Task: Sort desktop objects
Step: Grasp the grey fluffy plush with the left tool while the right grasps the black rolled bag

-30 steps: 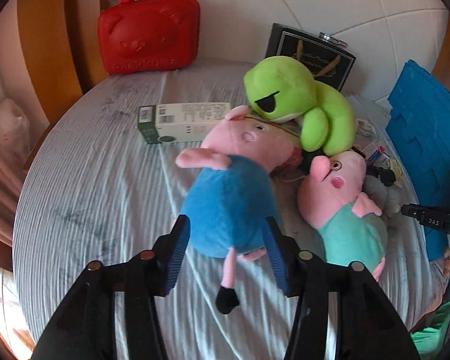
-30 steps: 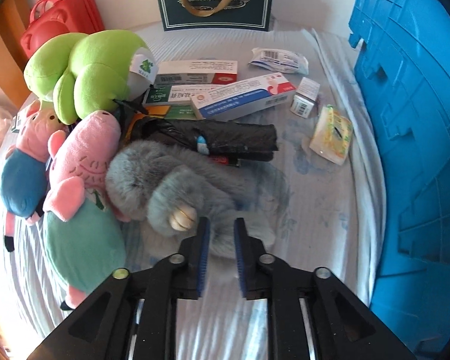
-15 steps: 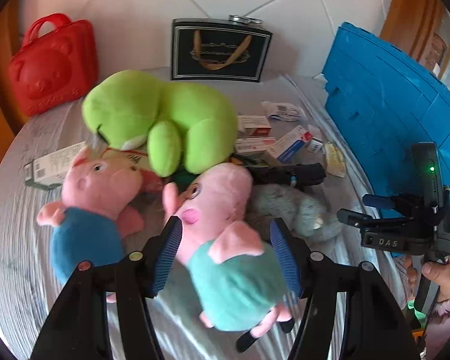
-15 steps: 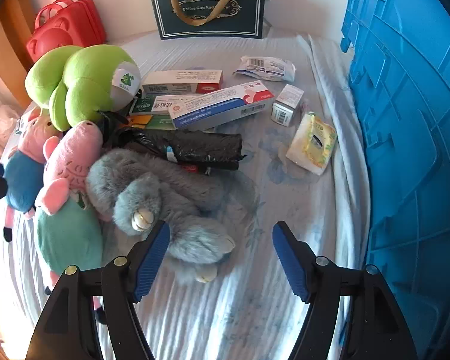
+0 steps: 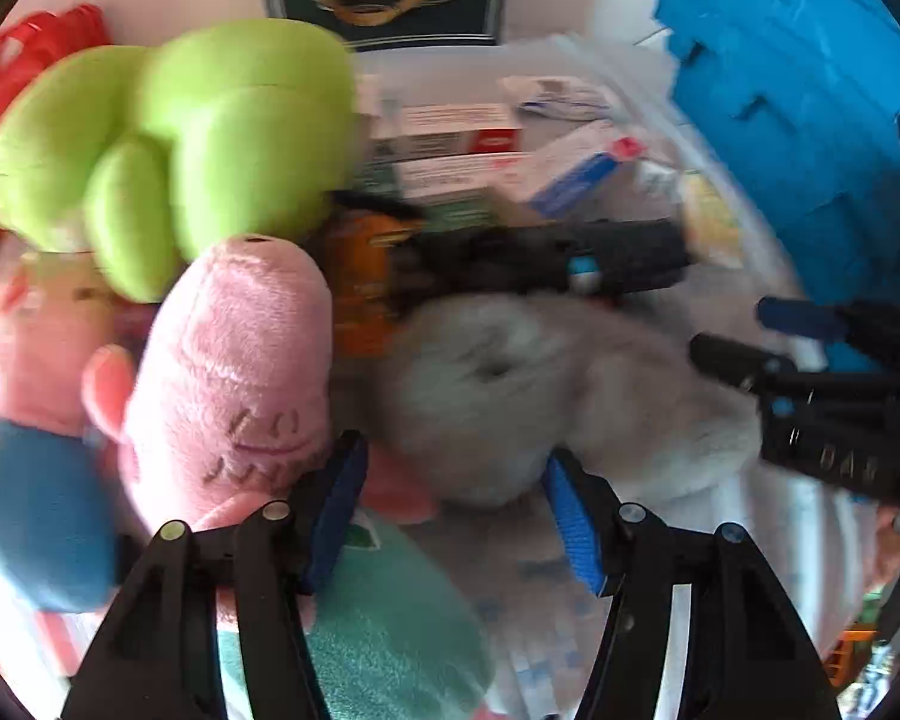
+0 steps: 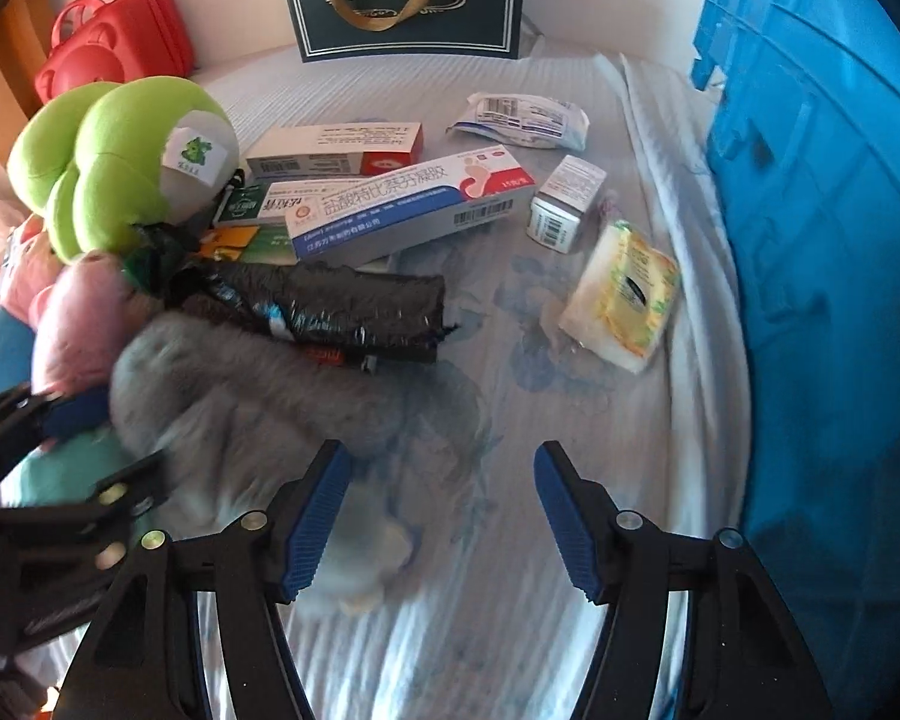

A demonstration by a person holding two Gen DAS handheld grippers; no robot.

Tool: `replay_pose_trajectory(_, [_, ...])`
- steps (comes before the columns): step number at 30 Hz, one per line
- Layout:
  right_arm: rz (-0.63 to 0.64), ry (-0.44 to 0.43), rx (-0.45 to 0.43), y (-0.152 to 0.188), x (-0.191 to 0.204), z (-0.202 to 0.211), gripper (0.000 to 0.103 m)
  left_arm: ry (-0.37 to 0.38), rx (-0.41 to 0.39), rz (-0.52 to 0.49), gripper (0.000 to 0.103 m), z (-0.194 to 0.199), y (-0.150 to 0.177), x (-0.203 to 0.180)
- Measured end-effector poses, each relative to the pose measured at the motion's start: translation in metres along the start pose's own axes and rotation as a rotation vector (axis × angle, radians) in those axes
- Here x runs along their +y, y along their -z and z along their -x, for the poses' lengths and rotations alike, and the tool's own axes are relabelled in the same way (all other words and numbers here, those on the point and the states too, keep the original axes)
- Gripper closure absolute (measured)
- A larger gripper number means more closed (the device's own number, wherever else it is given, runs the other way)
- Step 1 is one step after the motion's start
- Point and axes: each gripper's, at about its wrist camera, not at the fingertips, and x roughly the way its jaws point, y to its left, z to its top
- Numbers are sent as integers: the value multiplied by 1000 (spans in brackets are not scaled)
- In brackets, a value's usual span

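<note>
Blue crate (image 6: 822, 276): on the right side of the bed, same spot as before.
Bed sheet (image 6: 570, 420): pale and striped, with everything lying on it.
Green frog toy (image 6: 120, 162): at the left, not moved.
Grey fluffy toy (image 6: 258, 414): now blurry, lying under the black folded umbrella (image 6: 330, 312).
Pink pig toy (image 5: 234, 372): beside the grey one, much closer in the left view than a second ago.
Left gripper (image 5: 456, 516): it slid over from the blue-bodied pig (image 5: 36, 510); jaws apart and just closed a little, the grey toy's edge between them, no squeeze seen.
Right gripper (image 6: 444, 516): a second ago nearly closed; jaws now wide and just closed a little, nothing held.
</note>
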Motion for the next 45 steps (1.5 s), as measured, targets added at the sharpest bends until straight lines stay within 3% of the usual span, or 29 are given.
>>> replay_pose_trajectory(2, [17, -10, 33, -3, 8, -18, 39, -105, -10, -15, 49, 4, 3, 19])
replay_pose_trajectory(4, [33, -55, 96, 1, 24, -36, 47, -130, -16, 5, 49, 12, 3, 39])
replay_pose_trajectory(6, [102, -93, 94, 12, 50, -35, 57, -108, -12, 31, 48, 23, 0, 48])
replay_pose_trajectory(7, [119, -163, 106, 19, 62, -31, 58, -83, -16, 52, 48, 30, -2, 49])
replay_pose_trajectory(9, [123, -277, 131, 28, 72, -27, 61, -1, -31, 113, 48, 40, -5, 47])
replay_pose_trajectory(10, [132, -292, 133, 32, 75, -24, 61, 50, -39, 145, 48, 45, -7, 43])
replay_pose_trajectory(12, [134, -221, 111, 36, 68, -16, 60, 102, -45, 169, 45, 48, -11, 29])
replay_pose_trajectory(14, [97, -141, 92, 34, 46, -8, 58, 90, -41, 158, 41, 42, -13, 15])
replay_pose_trajectory(16, [72, -59, 70, 31, 25, 2, 53, 88, 11, 154, 42, 22, -15, 0])
replay_pose_trajectory(17, [64, -32, 56, 30, 16, 7, 45, 90, 39, 154, 41, 12, -15, -4])
replay_pose_trajectory(18, [59, -17, 44, 30, 10, 11, 35, 52, 57, 142, 40, 2, -13, -9])
replay_pose_trajectory(19, [58, -8, 33, 29, 6, 14, 32, -26, 58, 103, 40, -3, -10, -16])
replay_pose_trajectory(20, [58, -6, 23, 29, 4, 17, 30, -74, 63, 74, 40, -7, -7, -18])
replay_pose_trajectory(23, [69, -1, 3, 26, 4, 18, 30, -71, 48, 70, 52, -5, 3, -7])
replay_pose_trajectory(29, [137, -50, -84, -9, 27, 17, 30, -146, -33, 150, 54, 24, 0, 41])
replay_pose_trajectory(34, [171, -81, -128, -53, 48, -6, 29, -100, -9, 174, 54, 20, -6, 66])
replay_pose_trajectory(37, [202, -112, -53, -69, 55, -32, 23, -81, -15, 151, 54, 22, -2, 60])
replay_pose_trajectory(38, [216, -119, -5, -67, 56, -39, 29, -70, -17, 147, 54, 24, 0, 59])
replay_pose_trajectory(39, [222, -106, 39, -63, 57, -42, 47, -54, -20, 142, 54, 27, 4, 61])
replay_pose_trajectory(41, [224, -140, 129, -44, 59, -41, 66, -28, -21, 126, 54, 29, 9, 64])
replay_pose_trajectory(43, [228, -209, 174, -22, 61, -32, 67, -10, -24, 127, 54, 34, 12, 67])
replay_pose_trajectory(45, [238, -180, 157, -14, 62, -23, 60, -9, -27, 138, 54, 35, 18, 69])
